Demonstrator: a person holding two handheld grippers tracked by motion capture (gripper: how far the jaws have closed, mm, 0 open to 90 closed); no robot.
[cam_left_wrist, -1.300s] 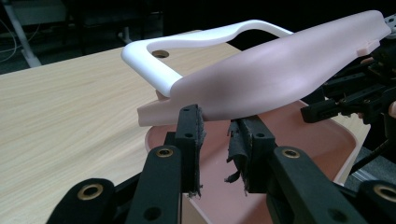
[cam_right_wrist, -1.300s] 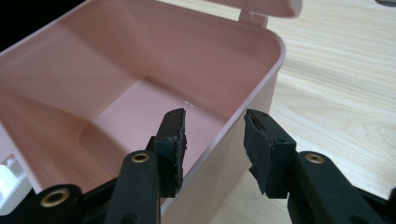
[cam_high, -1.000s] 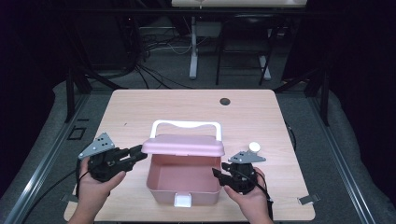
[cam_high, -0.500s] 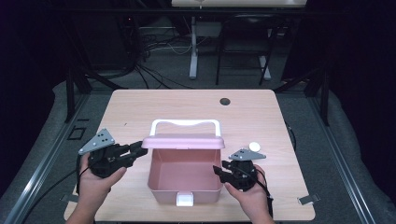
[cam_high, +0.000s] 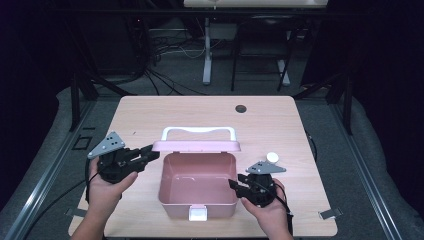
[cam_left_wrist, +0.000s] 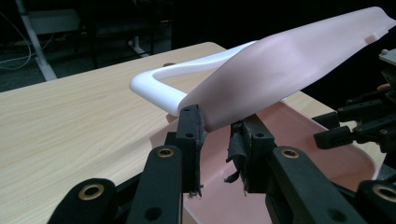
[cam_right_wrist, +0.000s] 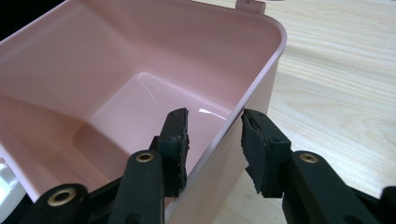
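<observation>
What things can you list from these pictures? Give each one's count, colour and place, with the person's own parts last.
Pink plastic box: one, pink, near middle of the table, open.
Pink hinged lid: one, pink with a white handle, raised at the box's far side.
White latch: one, white, box's near wall.
Light wooden table: one, pale wood, under everything.
Dark round hole: one, dark, far part of the table.
Left gripper: one, black, jaws astride the lid's corner.
Right gripper: one, black, jaws astride the box's right wall.
</observation>
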